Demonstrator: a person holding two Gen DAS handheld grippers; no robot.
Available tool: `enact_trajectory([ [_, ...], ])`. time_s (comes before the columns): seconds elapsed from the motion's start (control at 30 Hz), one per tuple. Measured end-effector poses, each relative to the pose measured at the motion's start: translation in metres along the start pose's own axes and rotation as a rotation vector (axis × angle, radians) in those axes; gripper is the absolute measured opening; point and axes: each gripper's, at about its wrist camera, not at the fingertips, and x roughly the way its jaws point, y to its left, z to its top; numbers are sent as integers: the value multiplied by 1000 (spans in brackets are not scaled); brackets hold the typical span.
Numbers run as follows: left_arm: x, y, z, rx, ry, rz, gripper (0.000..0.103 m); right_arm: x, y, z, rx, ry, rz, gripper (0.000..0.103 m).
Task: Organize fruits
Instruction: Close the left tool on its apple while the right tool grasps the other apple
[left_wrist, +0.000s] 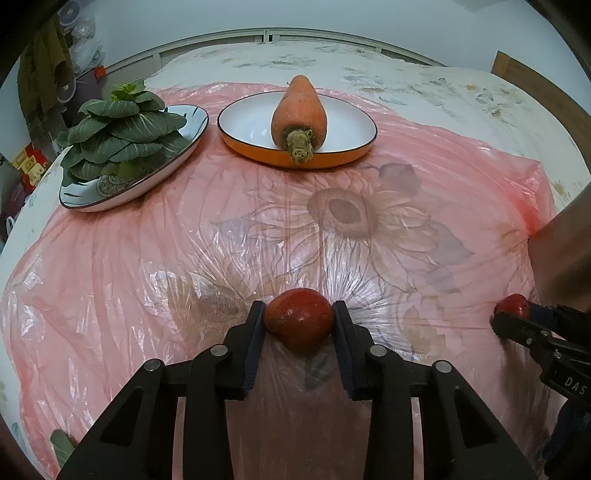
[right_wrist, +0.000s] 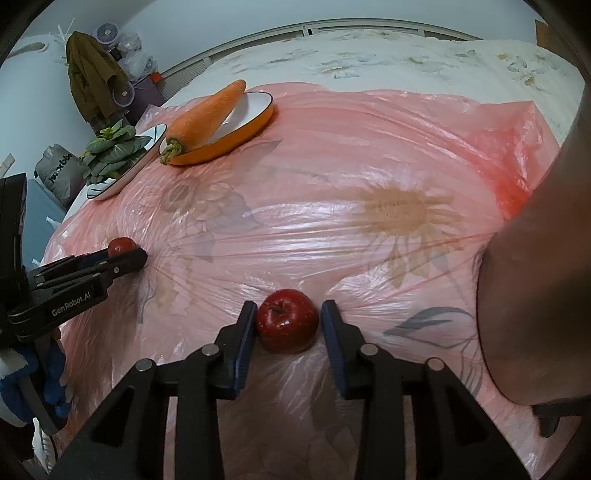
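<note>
My left gripper (left_wrist: 298, 320) is shut on a dark red, tomato-like fruit (left_wrist: 298, 325), its pads touching both sides, low over the pink plastic sheet. It also shows at the left of the right wrist view (right_wrist: 125, 254) with that fruit (right_wrist: 120, 246). My right gripper (right_wrist: 288, 321) holds a red apple (right_wrist: 288, 320) between its pads, stem up, resting on the sheet; the left pad touches it and the right pad sits very close. The right gripper also shows at the right edge of the left wrist view (left_wrist: 511, 314) with the apple (left_wrist: 511, 304).
An orange-rimmed white plate (left_wrist: 343, 122) at the back holds a large carrot (left_wrist: 299, 114). A blue-patterned plate (left_wrist: 177, 147) to its left holds leafy greens (left_wrist: 122, 133). A pink plastic sheet (left_wrist: 184, 240) covers the floral bedding. My forearm (right_wrist: 535, 277) is at the right.
</note>
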Motion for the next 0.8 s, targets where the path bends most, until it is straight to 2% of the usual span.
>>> enact_trajectory([
  [0.27, -8, 0, 0, 6, -10, -1, 31, -3, 2, 0, -14, 4, -10, 13],
  [0.8, -28, 3, -1, 16, -35, 8, 31, -13, 19, -6, -32, 1, -4, 13],
])
